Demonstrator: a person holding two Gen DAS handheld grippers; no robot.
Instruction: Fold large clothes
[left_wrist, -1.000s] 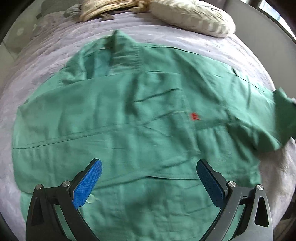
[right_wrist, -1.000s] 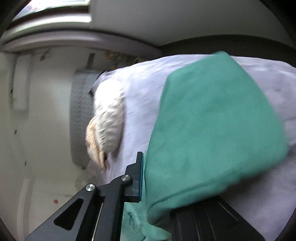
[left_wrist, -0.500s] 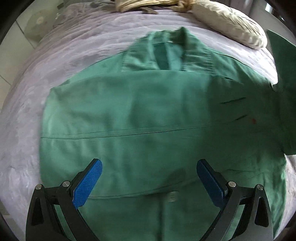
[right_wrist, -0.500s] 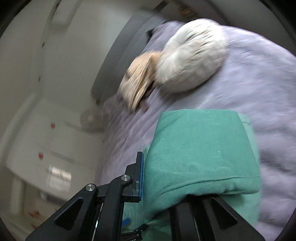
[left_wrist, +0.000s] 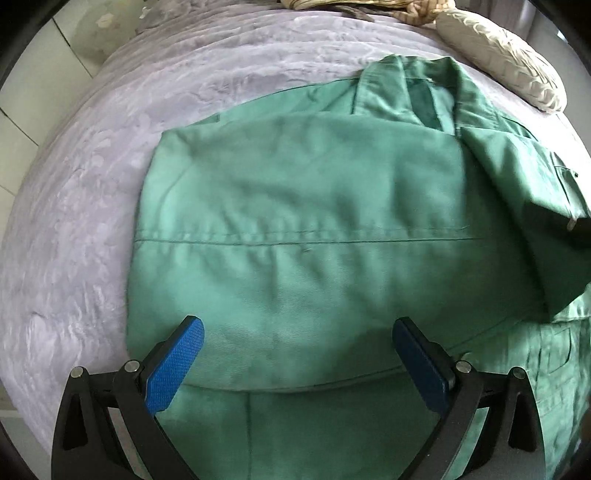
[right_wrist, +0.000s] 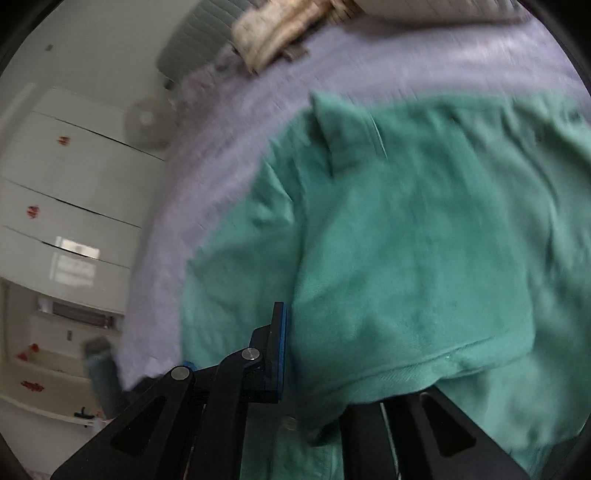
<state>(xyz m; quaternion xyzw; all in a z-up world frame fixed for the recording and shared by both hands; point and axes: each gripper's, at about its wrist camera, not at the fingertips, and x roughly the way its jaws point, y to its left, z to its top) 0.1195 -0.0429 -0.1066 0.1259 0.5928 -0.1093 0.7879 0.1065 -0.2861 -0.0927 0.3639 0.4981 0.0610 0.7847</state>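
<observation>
Gaping wide at the bottom of the left wrist view, the left gripper has its two blue pads spread apart with nothing between them, poised above the lower middle of a green shirt. That shirt lies spread over a lavender bedspread, filling the centre and right of the frame; a folded-over panel with a horizontal seam covers its middle, the collar shows at the upper centre, and a sleeve is doubled over at the right edge, where its end falls into shadow and is cut off by the lens rim. A cream pillow sits in the upper right, partly cut off, and a striped beige cloth is barely visible along the top edge. In the right wrist view, the right gripper is clamped on a hemmed fold of the shirt: one blue-edged finger stands at the lower centre, while the other finger at the lower right is buried beneath the draped fabric, so the pinch point itself is hidden. The whole frame is motion-blurred. The green cloth fills the centre and right, the bedspread runs diagonally from the upper right to the lower left, and blurred beige bedding lies at the top. At the left stands a white drawer unit with small red marks, its contents out of sight, and a round pale object at the upper left is too smeared to identify.
</observation>
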